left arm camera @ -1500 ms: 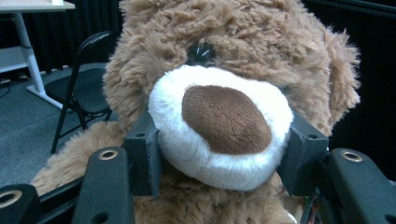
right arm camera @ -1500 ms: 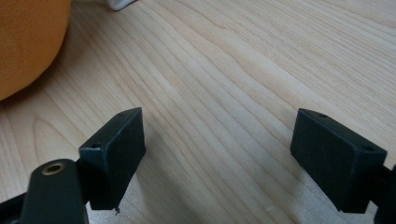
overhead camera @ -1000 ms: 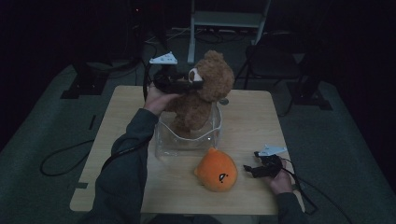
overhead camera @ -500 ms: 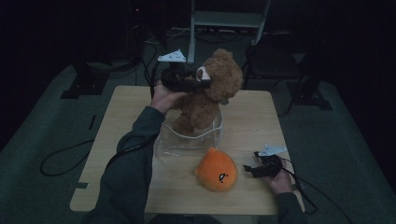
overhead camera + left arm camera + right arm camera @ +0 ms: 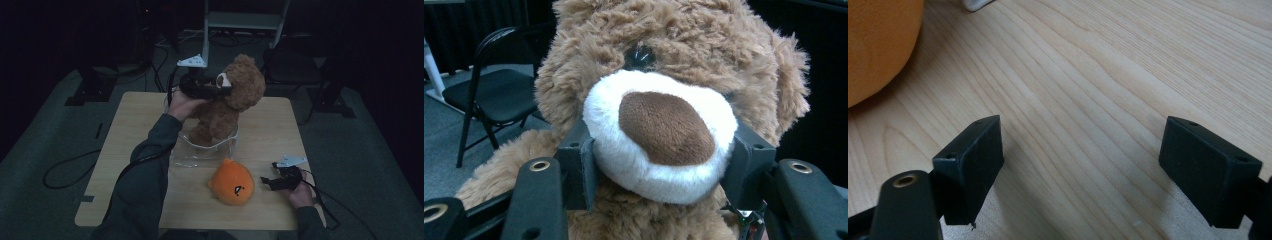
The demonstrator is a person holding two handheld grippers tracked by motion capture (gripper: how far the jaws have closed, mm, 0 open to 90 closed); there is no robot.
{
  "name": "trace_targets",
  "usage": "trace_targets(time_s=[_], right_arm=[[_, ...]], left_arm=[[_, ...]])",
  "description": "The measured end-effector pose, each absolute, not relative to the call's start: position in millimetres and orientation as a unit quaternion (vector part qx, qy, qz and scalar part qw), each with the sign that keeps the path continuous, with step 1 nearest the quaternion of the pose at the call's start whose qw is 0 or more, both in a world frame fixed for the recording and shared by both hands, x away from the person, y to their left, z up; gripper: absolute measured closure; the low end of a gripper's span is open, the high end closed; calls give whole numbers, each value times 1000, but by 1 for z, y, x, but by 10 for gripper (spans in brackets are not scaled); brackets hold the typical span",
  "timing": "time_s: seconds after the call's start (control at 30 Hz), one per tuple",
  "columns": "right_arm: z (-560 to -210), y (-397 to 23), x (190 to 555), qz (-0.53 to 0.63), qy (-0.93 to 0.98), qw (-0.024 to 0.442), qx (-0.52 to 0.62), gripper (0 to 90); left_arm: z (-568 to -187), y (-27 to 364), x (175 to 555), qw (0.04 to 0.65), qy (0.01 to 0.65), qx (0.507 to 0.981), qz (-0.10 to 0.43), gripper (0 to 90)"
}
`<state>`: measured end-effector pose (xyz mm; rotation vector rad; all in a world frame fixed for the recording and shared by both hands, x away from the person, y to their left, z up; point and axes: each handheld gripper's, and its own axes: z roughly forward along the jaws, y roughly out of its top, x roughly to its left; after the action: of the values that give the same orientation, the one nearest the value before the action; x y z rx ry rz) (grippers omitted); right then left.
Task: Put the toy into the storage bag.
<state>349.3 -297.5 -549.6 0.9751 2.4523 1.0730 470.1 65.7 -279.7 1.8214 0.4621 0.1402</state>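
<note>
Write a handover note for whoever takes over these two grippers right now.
Left gripper: shut on the teddy bear, pads pinching its white snout.
Bear: held upright, its feet inside the clear container at the table's middle.
Right gripper: open, holding nothing, low over the table near its front right corner.
Orange plush: on the table in front of the container.
Done: bear gripped.
Left: seemingly, moving the bear clear of the container or seating it.

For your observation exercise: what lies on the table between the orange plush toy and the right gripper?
In the high view, only bare wood of the table lies between the orange plush toy and the right gripper, whose jaws stand open.
</note>
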Motion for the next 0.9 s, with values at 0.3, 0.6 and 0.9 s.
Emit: trace_targets(time_s=[0.3, 0.6, 0.9], right_arm=[[-550, -297, 349, 373, 852, 146, 339, 170], [-550, -297, 349, 372, 852, 146, 339, 170], [-550, -297, 349, 373, 851, 146, 339, 170]], left_arm=[[-285, 62, 472, 584, 201, 785, 55, 423], [-289, 58, 472, 576, 198, 791, 52, 422], [-293, 56, 472, 571, 198, 795, 49, 421]])
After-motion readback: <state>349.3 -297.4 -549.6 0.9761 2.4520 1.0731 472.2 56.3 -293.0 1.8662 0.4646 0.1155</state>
